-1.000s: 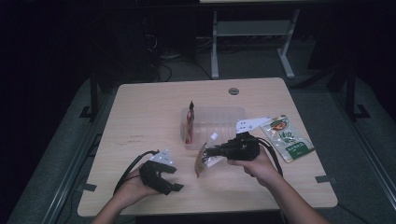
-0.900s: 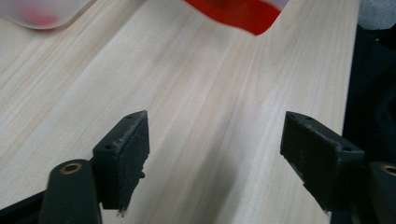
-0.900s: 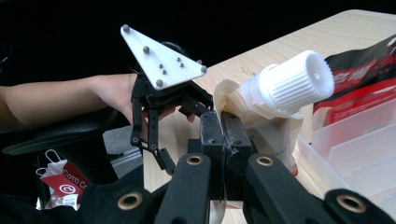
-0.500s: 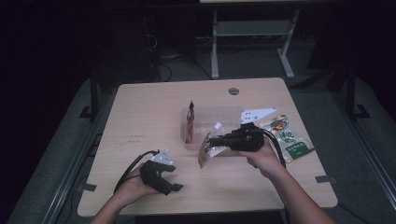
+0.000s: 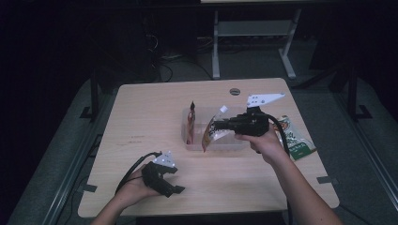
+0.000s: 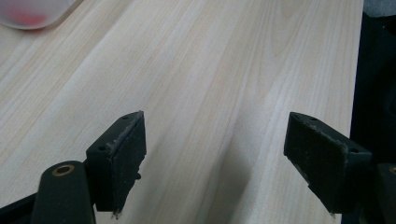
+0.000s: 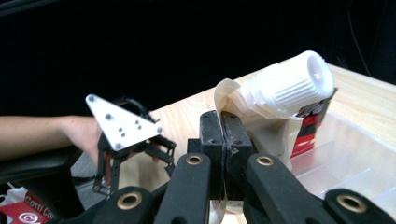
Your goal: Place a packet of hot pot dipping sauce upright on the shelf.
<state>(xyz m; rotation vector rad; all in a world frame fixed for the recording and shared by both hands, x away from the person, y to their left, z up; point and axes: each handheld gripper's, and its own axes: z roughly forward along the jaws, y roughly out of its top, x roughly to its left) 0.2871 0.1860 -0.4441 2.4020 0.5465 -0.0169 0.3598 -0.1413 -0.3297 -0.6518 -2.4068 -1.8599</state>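
Item: spouted pouch (image 5: 212, 133), pinched in our right gripper (image 5: 211, 126), jaws closed on its upper edge, hanging cap-up over the clear tray (image 5: 237, 145). Our left gripper (image 5: 176, 187) rests wide open, empty, well apart toward the near left table (image 5: 141, 108) edge; the right is nearer.

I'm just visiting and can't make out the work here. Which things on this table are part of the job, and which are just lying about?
In use:
- spouted pouch, clamped in the right gripper
- clear plastic tray beneath it
- red pouch standing in the tray

Lying about:
- green packet at the table's right edge
- left gripper, jaws open, holding nothing
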